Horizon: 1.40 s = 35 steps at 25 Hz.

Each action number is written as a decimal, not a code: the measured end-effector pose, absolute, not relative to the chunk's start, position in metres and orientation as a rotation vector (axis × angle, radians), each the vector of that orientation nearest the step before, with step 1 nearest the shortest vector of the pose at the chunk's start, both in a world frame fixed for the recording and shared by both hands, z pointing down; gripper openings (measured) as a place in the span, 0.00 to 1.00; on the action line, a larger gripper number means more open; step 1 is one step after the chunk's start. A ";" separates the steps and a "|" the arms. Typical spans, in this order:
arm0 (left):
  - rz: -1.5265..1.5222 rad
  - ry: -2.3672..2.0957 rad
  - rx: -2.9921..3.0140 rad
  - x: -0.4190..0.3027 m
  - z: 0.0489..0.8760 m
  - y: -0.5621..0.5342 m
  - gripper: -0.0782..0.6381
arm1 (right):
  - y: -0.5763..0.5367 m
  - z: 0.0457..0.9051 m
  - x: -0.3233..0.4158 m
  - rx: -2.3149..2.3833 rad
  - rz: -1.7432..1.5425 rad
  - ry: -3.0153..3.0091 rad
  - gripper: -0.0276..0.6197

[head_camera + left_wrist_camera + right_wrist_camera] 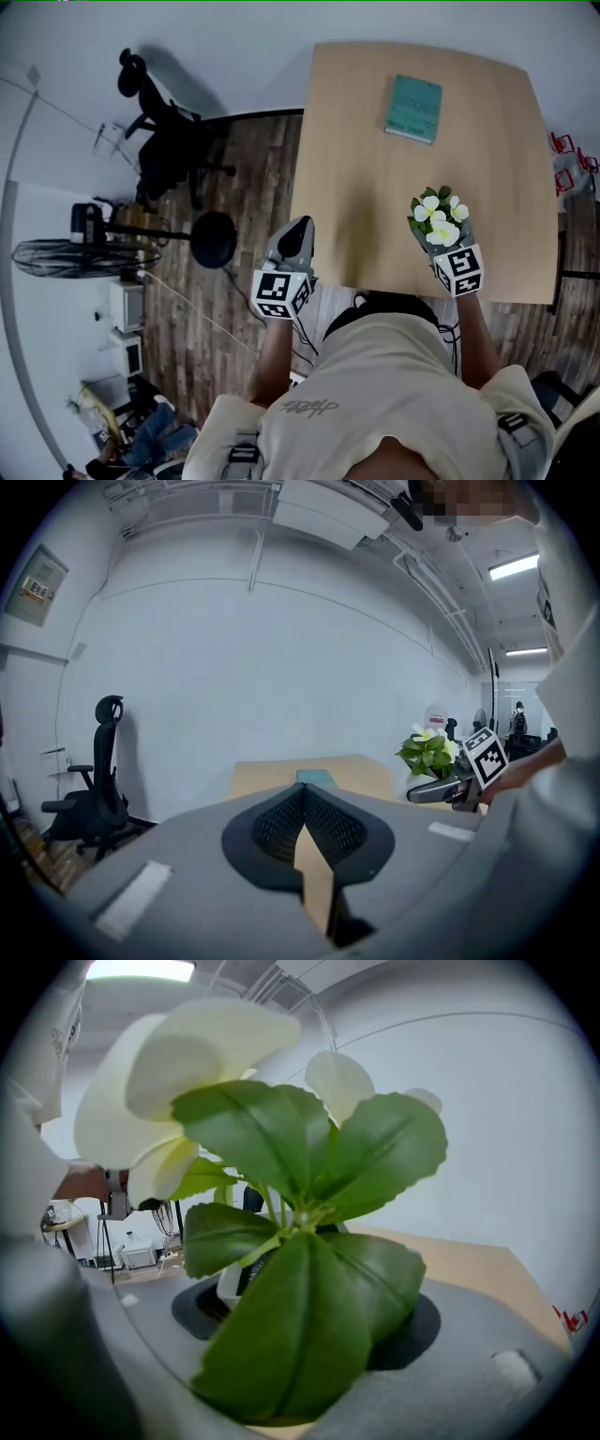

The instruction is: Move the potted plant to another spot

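Two tongs show in front of the person, both over the near edge of the pale wooden surface point(356, 141). The right tongs point(448, 246) are clamped on a small potted plant point(436, 214) with broad green leaves and creamy white flowers. Its white pot point(228, 1290) sits between the dark pads, which stand partly apart around it. The potted plant is at the near right part of the surface; whether the pot rests on the wood or hangs just above it cannot be told. The left tongs point(298, 230) are closed with nothing between them, at the near left corner, well apart from the plant. A teal rectangular book point(413, 108) lies flat at the far side.
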<state>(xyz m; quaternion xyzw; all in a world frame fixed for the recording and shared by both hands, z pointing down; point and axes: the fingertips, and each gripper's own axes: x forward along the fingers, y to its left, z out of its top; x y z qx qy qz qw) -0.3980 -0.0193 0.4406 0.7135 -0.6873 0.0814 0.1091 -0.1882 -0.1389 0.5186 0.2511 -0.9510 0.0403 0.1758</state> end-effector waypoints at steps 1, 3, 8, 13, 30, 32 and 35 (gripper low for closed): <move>0.246 -2.019 2.095 -0.396 0.441 -0.025 0.13 | -0.144 0.520 -0.188 0.705 0.116 -2.699 0.57; 0.258 -2.008 2.092 -0.392 0.443 -0.037 0.13 | -0.153 0.524 -0.188 0.691 0.123 -2.707 0.57; 0.304 -2.000 2.070 -0.381 0.446 -0.058 0.13 | -0.172 0.535 -0.184 0.646 0.146 -2.714 0.57; 0.339 -2.000 2.055 -0.378 0.448 -0.066 0.13 | -0.183 0.543 -0.186 0.619 0.151 -2.714 0.57; 0.266 -1.978 2.058 -0.439 0.457 -0.048 0.13 | -0.165 0.536 -0.258 0.596 0.106 -2.672 0.57; 0.258 -1.977 2.058 -0.455 0.455 -0.041 0.13 | -0.163 0.531 -0.276 0.603 0.116 -2.677 0.57; 0.228 -1.965 2.072 -0.474 0.456 -0.035 0.13 | -0.159 0.533 -0.301 0.604 0.131 -2.683 0.57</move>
